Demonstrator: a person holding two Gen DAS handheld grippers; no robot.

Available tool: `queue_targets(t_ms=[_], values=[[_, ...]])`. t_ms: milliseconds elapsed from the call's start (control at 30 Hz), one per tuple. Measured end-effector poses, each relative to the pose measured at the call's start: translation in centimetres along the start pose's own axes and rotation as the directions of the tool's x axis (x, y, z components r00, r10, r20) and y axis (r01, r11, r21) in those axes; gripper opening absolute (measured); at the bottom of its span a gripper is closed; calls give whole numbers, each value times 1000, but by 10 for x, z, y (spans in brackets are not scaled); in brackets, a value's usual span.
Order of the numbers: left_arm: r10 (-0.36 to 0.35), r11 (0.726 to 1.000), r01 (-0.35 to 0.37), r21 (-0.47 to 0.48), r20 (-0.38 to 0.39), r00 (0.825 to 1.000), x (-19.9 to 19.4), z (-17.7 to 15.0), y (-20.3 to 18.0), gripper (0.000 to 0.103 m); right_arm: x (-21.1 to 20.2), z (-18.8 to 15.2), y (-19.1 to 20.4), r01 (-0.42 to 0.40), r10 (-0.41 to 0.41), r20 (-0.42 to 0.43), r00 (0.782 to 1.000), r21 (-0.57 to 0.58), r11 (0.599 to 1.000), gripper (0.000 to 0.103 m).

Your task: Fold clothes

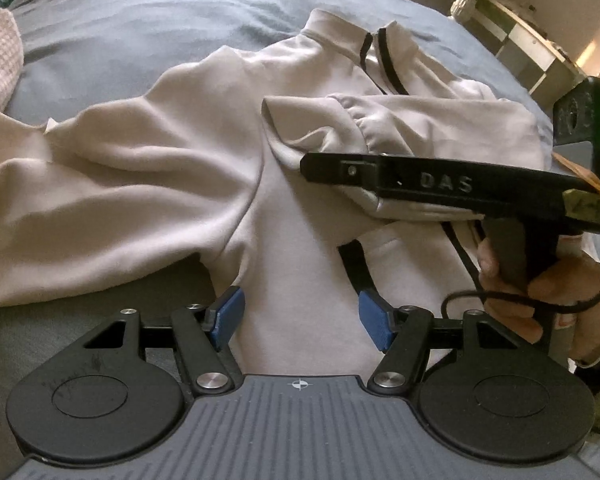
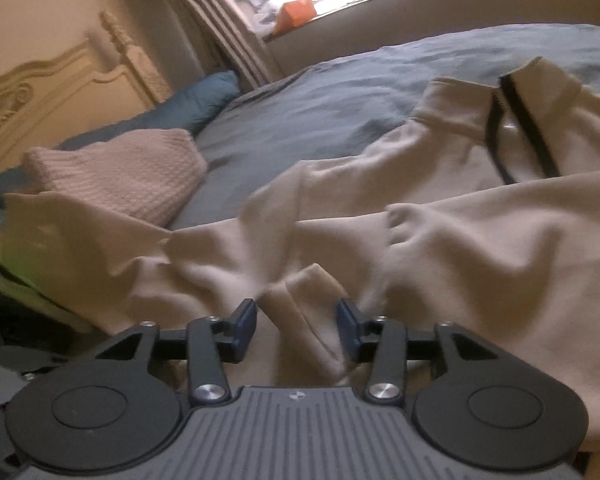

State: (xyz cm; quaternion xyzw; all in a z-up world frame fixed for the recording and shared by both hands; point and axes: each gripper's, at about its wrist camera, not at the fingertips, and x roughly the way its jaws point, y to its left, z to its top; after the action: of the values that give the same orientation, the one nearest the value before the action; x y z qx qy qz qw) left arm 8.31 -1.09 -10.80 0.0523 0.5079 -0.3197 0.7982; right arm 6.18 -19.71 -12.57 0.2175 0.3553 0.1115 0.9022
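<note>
A beige zip-neck sweatshirt [image 1: 148, 168] lies front up on the blue-grey bed [image 1: 140, 12]. Its black zip [image 1: 380, 52] and collar point away from me. One sleeve [image 1: 420, 120] is folded across the chest, and its cuff [image 1: 284, 120] ends near the middle. My left gripper [image 1: 300, 320] is open low over the sweatshirt's body near the hem, with nothing between its blue pads. My right gripper [image 1: 306, 166] reaches in from the right over that cuff, held by a hand [image 1: 540, 292]. In the right wrist view the gripper [image 2: 296, 320] is open with the cuff [image 2: 300, 312] between its fingers.
A pink knit garment [image 2: 132, 168] lies on the bed at the far left, next to the sweatshirt's other sleeve [image 1: 40, 200]. A carved cream headboard [image 2: 60, 80], a blue pillow [image 2: 204, 96] and a bright window sill [image 2: 340, 0] stand beyond. Cream furniture [image 1: 520, 40] sits right of the bed.
</note>
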Motion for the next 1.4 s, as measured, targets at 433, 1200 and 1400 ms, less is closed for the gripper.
queue_targets(t_ms=[433,1200,1400], values=[[69,994,-80,69,159,985,-11,23,-11,69,-94,-29,-91,-224,124,231,965,483,847,53],[108,991,-120,58,176,978,38,45,-26,6,-121,-83,-167,-255,16,330,944,695,672,52],[98,995,-97,-12,161,982,37,35,-17,5,-116,-82,-170,-256,22,327,945,692,675,52]])
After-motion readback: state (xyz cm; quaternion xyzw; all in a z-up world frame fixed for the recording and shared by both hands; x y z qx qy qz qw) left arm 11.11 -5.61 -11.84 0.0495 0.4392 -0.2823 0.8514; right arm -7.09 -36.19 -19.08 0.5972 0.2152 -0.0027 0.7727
